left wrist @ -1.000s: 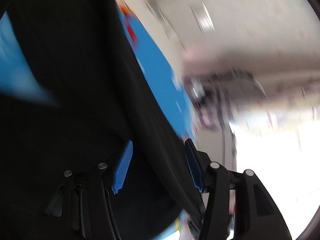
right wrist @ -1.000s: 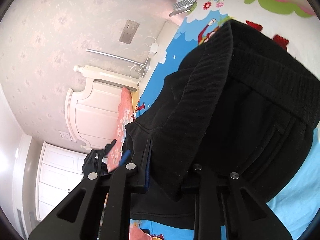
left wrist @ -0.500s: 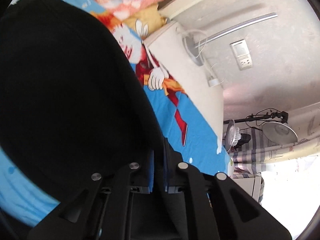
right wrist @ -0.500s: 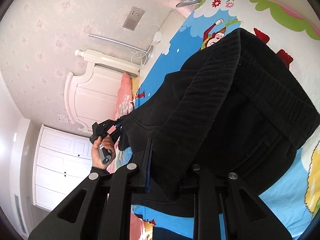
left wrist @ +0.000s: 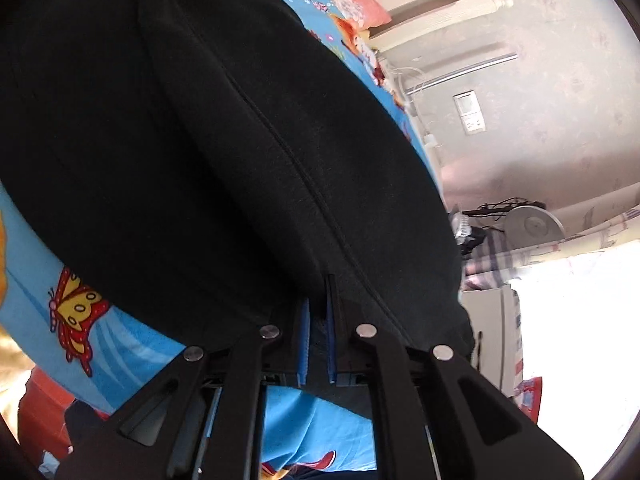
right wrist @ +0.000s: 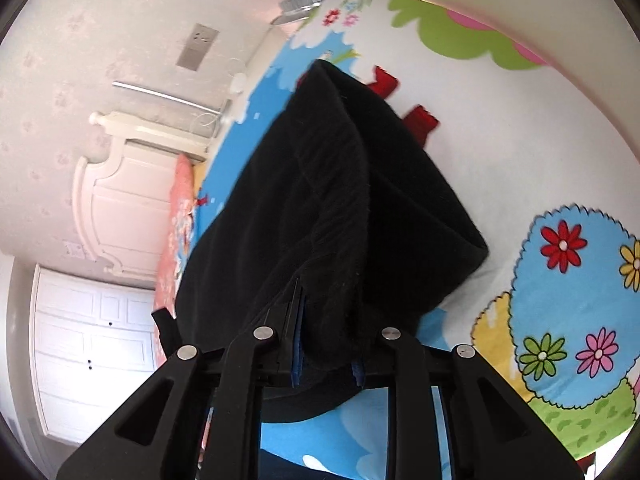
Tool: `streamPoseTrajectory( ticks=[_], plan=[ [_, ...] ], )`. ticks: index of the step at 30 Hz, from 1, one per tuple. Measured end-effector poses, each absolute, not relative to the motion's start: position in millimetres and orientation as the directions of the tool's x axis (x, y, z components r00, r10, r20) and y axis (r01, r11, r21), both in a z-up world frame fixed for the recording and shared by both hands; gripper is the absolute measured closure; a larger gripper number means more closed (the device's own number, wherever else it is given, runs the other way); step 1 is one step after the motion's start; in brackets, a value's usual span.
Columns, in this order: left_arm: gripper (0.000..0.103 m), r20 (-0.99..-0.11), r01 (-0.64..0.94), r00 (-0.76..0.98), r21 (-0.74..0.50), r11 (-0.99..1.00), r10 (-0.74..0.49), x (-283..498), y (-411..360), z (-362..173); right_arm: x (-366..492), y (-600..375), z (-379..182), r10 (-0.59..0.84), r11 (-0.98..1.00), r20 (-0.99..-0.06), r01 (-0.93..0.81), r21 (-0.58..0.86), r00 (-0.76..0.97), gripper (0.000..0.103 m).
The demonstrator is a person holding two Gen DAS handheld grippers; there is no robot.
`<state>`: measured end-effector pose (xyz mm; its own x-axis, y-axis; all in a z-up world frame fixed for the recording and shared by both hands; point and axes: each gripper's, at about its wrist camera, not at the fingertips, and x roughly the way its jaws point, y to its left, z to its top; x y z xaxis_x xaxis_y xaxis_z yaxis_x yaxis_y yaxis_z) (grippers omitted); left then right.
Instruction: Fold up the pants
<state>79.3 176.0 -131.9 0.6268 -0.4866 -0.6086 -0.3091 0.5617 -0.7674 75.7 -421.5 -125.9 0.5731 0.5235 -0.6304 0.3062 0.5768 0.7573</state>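
Note:
The black pants (left wrist: 200, 140) fill most of the left wrist view, a long seam running down them to my left gripper (left wrist: 318, 304). Its blue pads (left wrist: 305, 340) pinch a thin fold of the fabric, and the jaws are opening slightly. In the right wrist view the pants (right wrist: 320, 200) hang bunched from my right gripper (right wrist: 326, 320), which is shut on the thick ribbed waistband. Cloth drapes over its right finger and hides it. Below lies the cartoon bed sheet (right wrist: 500, 140).
A pink pillow (left wrist: 352, 4) and the white headboard (right wrist: 120, 184) are at the bed's head. White wardrobe doors (right wrist: 80, 352) stand beyond. A fan (left wrist: 532, 224) stands by the wall at the bed's side. The sheet (left wrist: 40, 240) shows left of the pants.
My left gripper went from open to closed on a fold of the pants and swept sideways. In the right wrist view the pants drew narrower and the other hand left the picture.

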Motion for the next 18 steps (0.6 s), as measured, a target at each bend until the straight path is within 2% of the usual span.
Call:
streamPoseTrajectory(
  ticks=[5,9,12,13,14,15,16,17,18],
  plan=[
    [0.066,-0.583,-0.276,0.659,-0.775,0.568,-0.475,82,187,-117,67,-422,-132,0.517,0.548,-0.612,0.318,0.774,0.598,0.072],
    [0.063,-0.582,-0.321,0.665,-0.789,0.523,-0.469,82,201,-125,64,-423,-133,0.508,0.531,-0.604,0.329,0.781,0.614,0.07],
    [0.061,-0.593,-0.354,0.677,-0.782,0.513,-0.437,80,217,-125,62,-424,-129,0.494,0.54,-0.6,0.319,0.779,0.629,0.057],
    [0.061,-0.607,-0.367,0.678,-0.768,0.525,-0.414,80,227,-123,61,-425,-128,0.493,0.537,-0.593,0.314,0.783,0.637,0.057],
    [0.062,-0.621,-0.381,0.678,-0.754,0.535,-0.393,82,234,-123,62,-425,-126,0.479,0.549,-0.594,0.308,0.777,0.647,0.062],
    [0.064,-0.642,-0.396,0.674,-0.731,0.556,-0.365,86,239,-120,65,-423,-123,0.464,0.572,-0.605,0.302,0.762,0.647,0.079],
    [0.07,-0.657,-0.398,0.666,-0.713,0.577,-0.353,86,236,-119,67,-422,-121,0.459,0.591,-0.612,0.294,0.752,0.644,0.079],
    [0.094,-0.673,-0.4,0.655,-0.694,0.599,-0.342,92,237,-118,69,-421,-118,0.456,0.605,-0.616,0.283,0.744,0.643,0.079],
    [0.096,-0.688,-0.407,0.642,-0.68,0.61,-0.338,96,238,-117,71,-420,-115,0.454,0.616,-0.619,0.276,0.738,0.641,0.08]
  ],
)
